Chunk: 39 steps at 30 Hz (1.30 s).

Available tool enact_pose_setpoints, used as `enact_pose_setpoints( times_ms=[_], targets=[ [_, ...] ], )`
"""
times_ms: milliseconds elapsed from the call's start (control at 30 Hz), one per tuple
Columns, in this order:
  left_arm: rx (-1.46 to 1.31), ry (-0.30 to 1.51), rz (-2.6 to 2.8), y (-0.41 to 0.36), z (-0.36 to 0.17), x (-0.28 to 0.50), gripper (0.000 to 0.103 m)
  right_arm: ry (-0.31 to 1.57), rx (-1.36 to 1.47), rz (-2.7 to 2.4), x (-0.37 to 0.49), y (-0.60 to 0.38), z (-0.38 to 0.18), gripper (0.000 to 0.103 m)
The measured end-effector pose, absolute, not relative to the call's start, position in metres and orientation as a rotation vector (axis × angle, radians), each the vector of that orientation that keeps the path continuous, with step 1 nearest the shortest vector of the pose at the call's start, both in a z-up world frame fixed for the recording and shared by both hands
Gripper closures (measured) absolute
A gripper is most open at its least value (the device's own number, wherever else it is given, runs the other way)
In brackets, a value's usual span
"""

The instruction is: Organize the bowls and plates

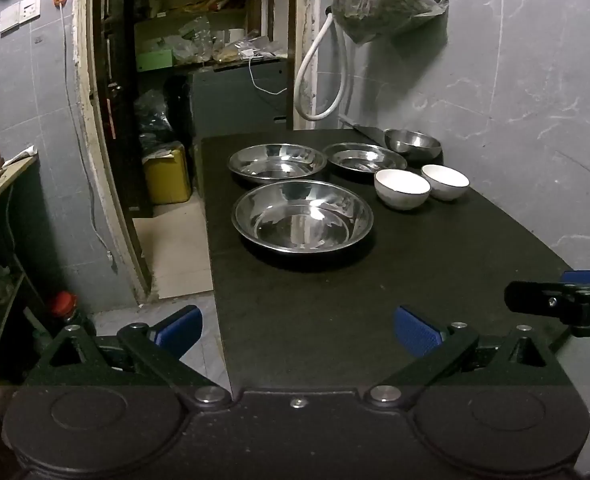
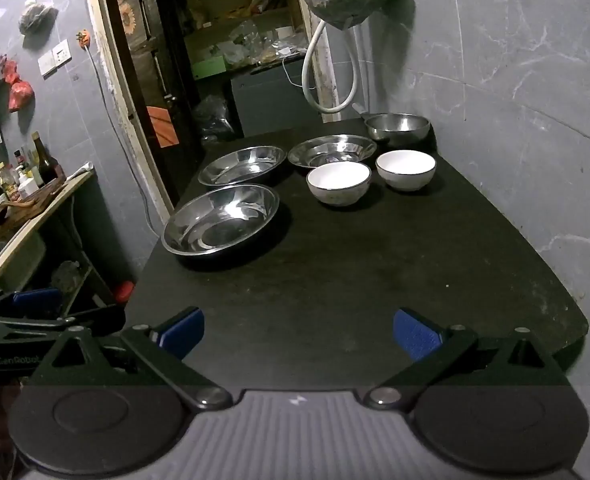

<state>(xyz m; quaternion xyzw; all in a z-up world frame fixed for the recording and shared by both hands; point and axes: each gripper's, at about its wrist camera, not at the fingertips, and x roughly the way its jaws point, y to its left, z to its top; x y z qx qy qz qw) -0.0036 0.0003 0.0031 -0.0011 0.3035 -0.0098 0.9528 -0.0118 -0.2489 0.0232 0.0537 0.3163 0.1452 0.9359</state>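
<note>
Both tools hang over the near edge of the black tabletop (image 2: 375, 280) with nothing between their blue pads: the left gripper (image 1: 297, 330) stands with its jaws spread wide at the near left corner, half over the floor, and the right gripper (image 2: 298, 332) stands just as wide beside it, over bare tabletop. Farther in, toward the left edge, sits the nearest steel plate (image 1: 302, 216), wide and shallow. Beyond it along the same edge lies a second steel plate (image 1: 277, 162), close to the first; whether they touch is unclear. To its right, a third steel plate (image 1: 365, 158) lies toward the far edge. Two white bowls (image 2: 338, 182) (image 2: 406, 169) stand side by side just in front of that plate, apart from each other. A steel bowl (image 2: 398, 127) sits at the far right corner against the grey wall (image 2: 515, 80).
</note>
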Motion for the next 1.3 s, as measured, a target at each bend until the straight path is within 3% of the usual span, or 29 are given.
enact_pose_setpoints(
  times_ms=[1300],
  targets=[
    [0.001,0.629,-0.026,0.0005,-0.0038,0.0022,0.001,0.652,0.107,0.293,-0.0108,-0.2491,0.0246,0.0]
  ],
)
